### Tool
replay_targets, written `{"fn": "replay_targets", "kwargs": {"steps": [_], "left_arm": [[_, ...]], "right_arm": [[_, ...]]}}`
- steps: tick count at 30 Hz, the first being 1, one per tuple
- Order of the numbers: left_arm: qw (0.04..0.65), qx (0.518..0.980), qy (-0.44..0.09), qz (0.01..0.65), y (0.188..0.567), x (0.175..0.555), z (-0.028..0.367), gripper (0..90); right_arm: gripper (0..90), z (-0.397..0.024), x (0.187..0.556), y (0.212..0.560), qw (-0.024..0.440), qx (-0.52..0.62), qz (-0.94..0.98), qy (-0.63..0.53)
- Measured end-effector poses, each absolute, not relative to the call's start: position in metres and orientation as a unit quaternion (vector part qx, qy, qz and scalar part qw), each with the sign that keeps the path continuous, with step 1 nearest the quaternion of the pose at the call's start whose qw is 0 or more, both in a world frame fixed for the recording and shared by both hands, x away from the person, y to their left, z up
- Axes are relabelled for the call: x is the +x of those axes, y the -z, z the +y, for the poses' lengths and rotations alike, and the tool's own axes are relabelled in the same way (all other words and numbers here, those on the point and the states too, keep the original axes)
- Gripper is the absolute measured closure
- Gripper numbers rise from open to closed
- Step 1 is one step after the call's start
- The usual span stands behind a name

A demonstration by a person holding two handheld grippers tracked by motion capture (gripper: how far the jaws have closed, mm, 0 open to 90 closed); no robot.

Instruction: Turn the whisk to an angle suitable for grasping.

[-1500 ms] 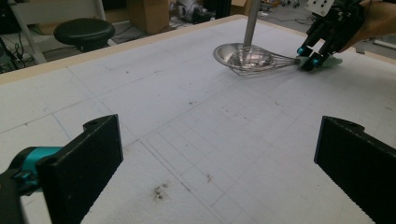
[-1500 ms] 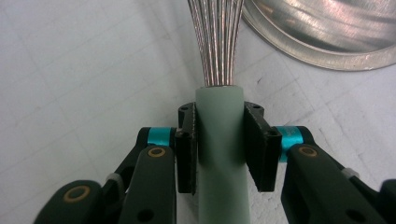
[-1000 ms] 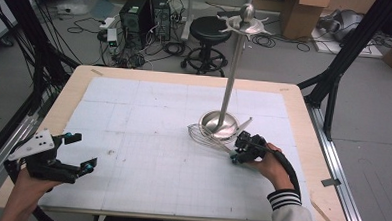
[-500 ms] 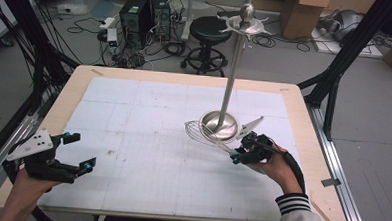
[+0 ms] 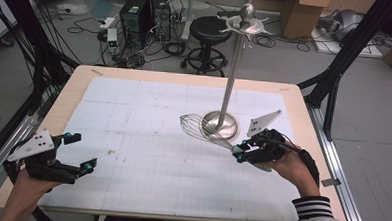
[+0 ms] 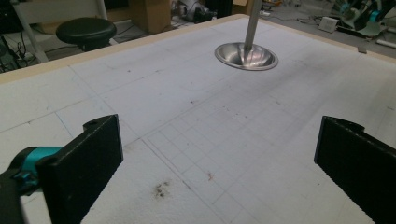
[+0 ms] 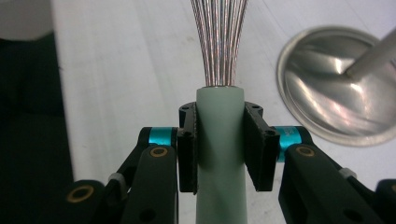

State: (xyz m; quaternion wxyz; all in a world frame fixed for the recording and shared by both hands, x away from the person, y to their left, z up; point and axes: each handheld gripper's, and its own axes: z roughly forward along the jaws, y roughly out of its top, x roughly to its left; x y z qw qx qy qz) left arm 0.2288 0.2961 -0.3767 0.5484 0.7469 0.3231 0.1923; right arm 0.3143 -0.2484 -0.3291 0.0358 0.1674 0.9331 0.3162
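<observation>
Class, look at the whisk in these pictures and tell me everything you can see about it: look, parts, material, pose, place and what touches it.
The whisk has a pale green, smooth handle and a balloon of thin shiny metal wires gathered into the handle's top. The right tool is shut on the handle, its black pads pressing both sides. The whisk points away from the hand, its wire head beside the round steel base of a tall stand, above the white gridded mat.

The whisk (image 7: 219, 140) has a pale grey-green handle and silver wires. The stand (image 5: 222, 124) is polished silver metal. Both grippers, left (image 5: 79, 153) and right (image 7: 219, 149), are black with teal accents. The table (image 5: 74, 92) is light wood under a white mat (image 5: 148, 118) ruled with a faint grid.
</observation>
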Motion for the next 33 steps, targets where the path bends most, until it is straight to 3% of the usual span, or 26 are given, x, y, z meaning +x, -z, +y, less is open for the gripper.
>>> {"fn": "replay_targets", "kwargs": {"steps": [15,33], "left_arm": [[0.549,0.750,-0.189,0.317,0.375,0.228,0.293,1.7],[0.554,0.750,-0.188,0.309,0.373,0.227,0.295,1.7]], "right_arm": [[69.1,-0.220,0.299,0.296,0.032,0.114,0.932,-0.343],[69.1,-0.162,0.302,0.310,0.008,0.084,0.933,-0.350]]}}
